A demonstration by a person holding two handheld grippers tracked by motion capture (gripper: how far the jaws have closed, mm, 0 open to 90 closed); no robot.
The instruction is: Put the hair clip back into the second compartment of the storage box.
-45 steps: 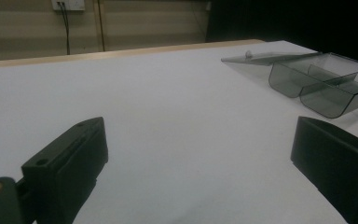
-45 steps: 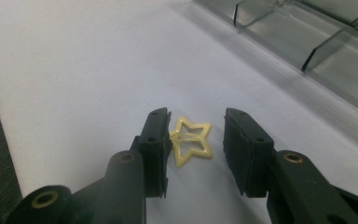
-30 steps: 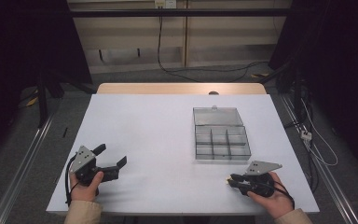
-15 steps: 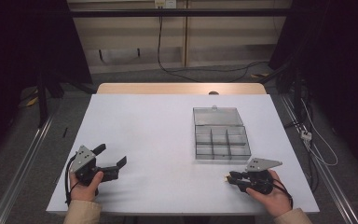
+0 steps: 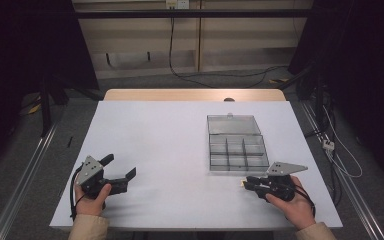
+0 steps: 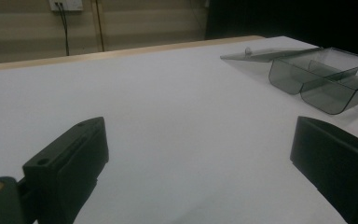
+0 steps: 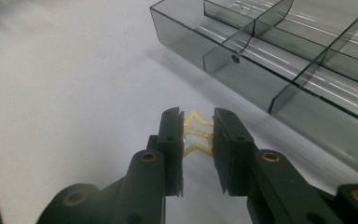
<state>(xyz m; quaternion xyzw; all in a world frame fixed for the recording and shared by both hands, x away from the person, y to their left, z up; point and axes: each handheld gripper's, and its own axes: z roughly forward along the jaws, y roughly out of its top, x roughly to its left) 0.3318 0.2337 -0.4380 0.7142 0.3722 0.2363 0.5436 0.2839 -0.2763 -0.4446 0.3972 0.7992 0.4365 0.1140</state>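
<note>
Right gripper [image 7: 198, 135] is clamped on a small pale-yellow zigzag piece [image 7: 196, 135], thin and springy-looking, maybe plastic or rubber; it sits pinched between the two black jaws just above the white table [image 5: 180, 150], close to the near wall of the clear smoky-grey plastic compartment box [image 7: 279, 60] with its lid folded open behind. Judging by size, the piece is very light and bendy, likely to flex or pop out if squeezed off-centre, so a grip across its middle, flat on the pads, looks safest, as it is taken now. Box is stiff, thin-walled, probably slides easily on the smooth tabletop; nudging it would shift it. Left gripper [image 5: 119, 169] rests well apart at the table's left side, jaws spread wide, nothing between them.
</note>
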